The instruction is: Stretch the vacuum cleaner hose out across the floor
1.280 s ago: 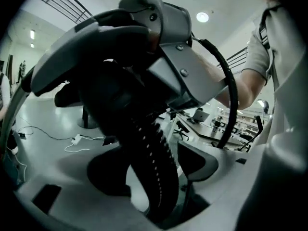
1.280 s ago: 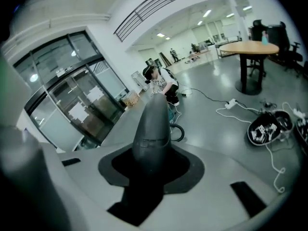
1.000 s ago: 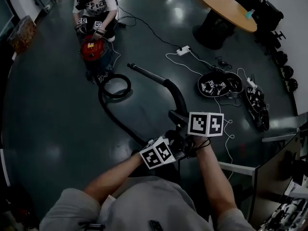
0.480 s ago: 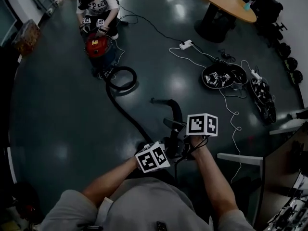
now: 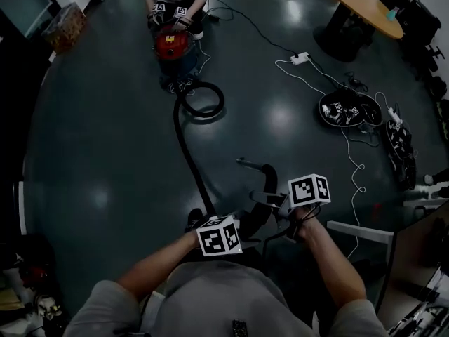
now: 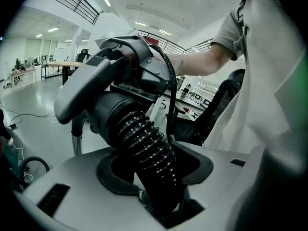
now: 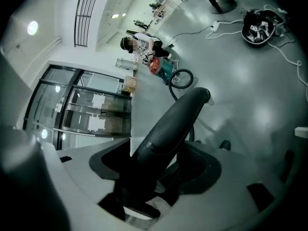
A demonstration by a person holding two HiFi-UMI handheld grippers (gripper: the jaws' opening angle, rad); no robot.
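The ribbed hose (image 6: 144,143), trailed across the glossy dark floor (image 5: 91,153) from the red canister (image 5: 173,45), is clamped in the left claw (image 6: 155,196). The handle (image 7: 173,124) stands between the wide jaws of the right claw (image 7: 144,198), which have just been opening. The pull is best kept low and straight, so the loop by the canister is drawn out. White cables (image 5: 351,153) and a round counter (image 5: 358,5) are seen beyond.
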